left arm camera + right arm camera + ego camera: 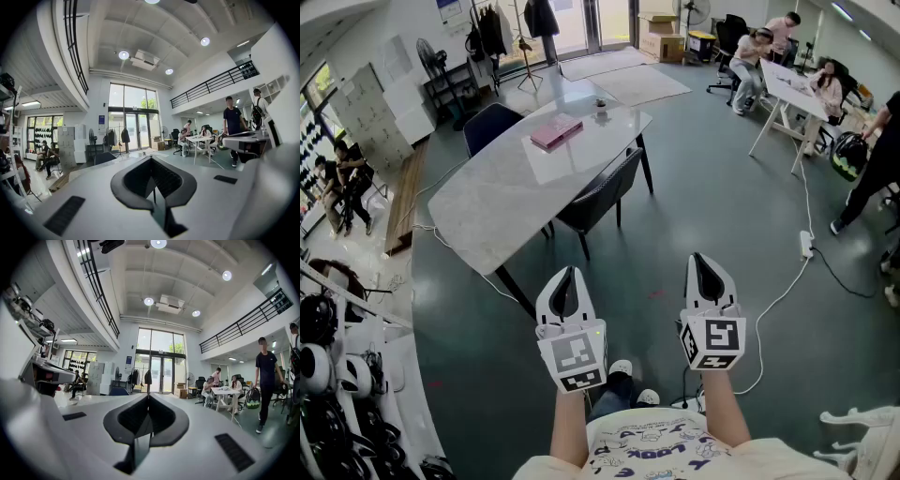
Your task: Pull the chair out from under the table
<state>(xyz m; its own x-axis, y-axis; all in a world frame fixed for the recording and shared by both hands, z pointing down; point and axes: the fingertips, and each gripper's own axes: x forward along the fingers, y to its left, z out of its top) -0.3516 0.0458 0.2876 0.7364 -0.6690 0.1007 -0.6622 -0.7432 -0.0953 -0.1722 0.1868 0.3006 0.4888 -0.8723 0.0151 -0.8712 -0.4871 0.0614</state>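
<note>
**Both claws clenched, chair tucked under the worktop**

You're standing back from the worktop – a pale marble-look slab on dark legs, running diagonally across the head view.

Chair: dark, on the worktop's near long side. The seat is pushed under the edge and the backrest stands just outside it. I can't tell whether the backrest touches the slab.

A second chair, also dark, sits on the far side. A pink book lies on the worktop toward its far end, with a small cup beyond it near the corner.

Left claw: jaws pressed together and empty. The left gripper view shows the tips meeting, with only the room behind them.

Right claw: same state, clenched on itself with the tips closed in the right gripper view.

You hold both claws side by side in front of your body, roughly level, over the grey floor. They point toward the worktop and are well apart from the chair – neither touches anything. A white cable trails across the floor to the right of the right claw.
</note>
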